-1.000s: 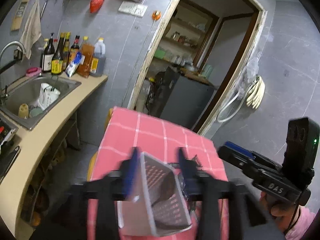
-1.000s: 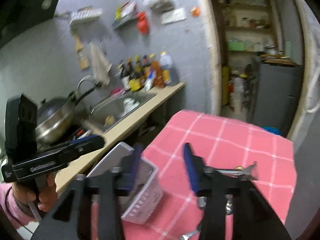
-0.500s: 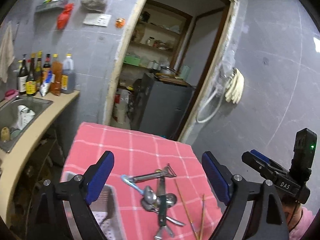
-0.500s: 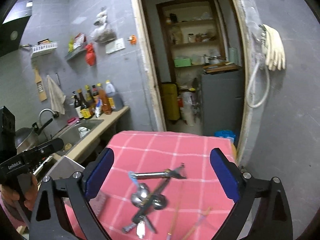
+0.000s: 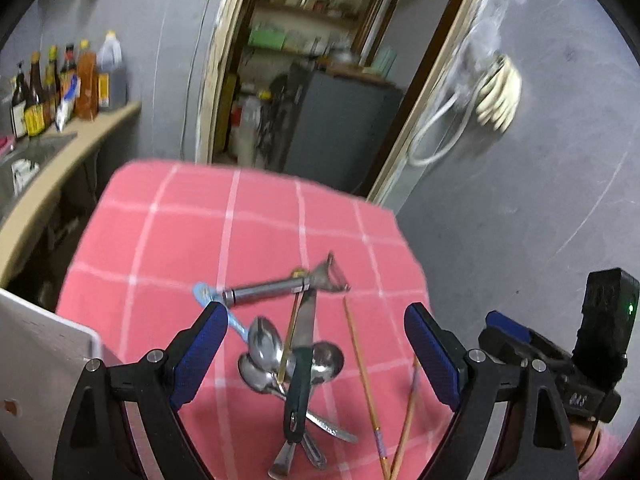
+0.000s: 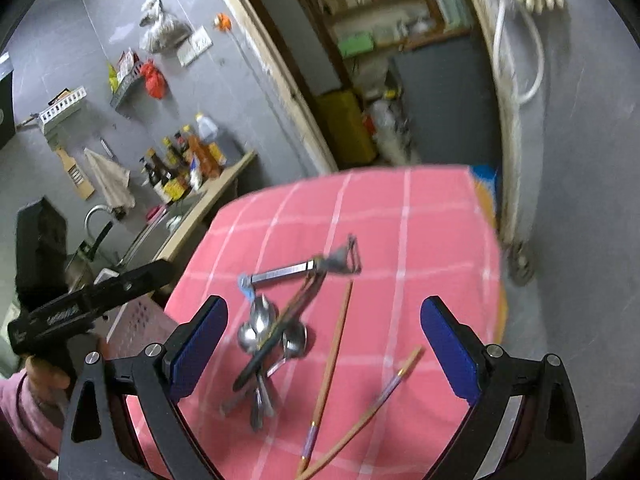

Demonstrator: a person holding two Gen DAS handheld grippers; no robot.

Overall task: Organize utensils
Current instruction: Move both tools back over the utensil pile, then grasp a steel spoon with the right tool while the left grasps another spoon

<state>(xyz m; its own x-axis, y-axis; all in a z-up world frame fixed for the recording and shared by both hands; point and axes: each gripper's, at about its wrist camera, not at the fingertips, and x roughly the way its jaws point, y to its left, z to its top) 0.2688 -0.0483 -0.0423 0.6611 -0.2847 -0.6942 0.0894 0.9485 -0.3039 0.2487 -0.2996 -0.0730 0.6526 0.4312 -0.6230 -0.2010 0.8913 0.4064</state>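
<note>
A heap of utensils lies on the pink checked tablecloth point(image 5: 192, 240): a metal-handled peeler point(image 5: 272, 290), a green-handled knife point(image 5: 300, 364), several spoons point(image 5: 262, 336) and two wooden chopsticks point(image 5: 360, 360). My left gripper point(image 5: 315, 312) hovers over the heap, open wide, with nothing between its pads. My right gripper point(image 6: 324, 308) is also open and empty, facing the same peeler point(image 6: 304, 268), spoons point(image 6: 256, 324) and chopsticks point(image 6: 334, 344). A white perforated basket point(image 5: 40, 344) stands at the table's left side.
A counter with a sink and bottles point(image 5: 60, 92) runs along the left wall. Behind the table is a doorway with a dark cabinet point(image 5: 340, 120). Gloves point(image 5: 500, 92) hang on the grey wall to the right. The table's right edge point(image 6: 496, 264) drops off close to the chopsticks.
Both grippers have opened wide. The basket, earlier between my left fingers, now stands off to the left. Both views have swung toward the utensil heap and come lower and closer.
</note>
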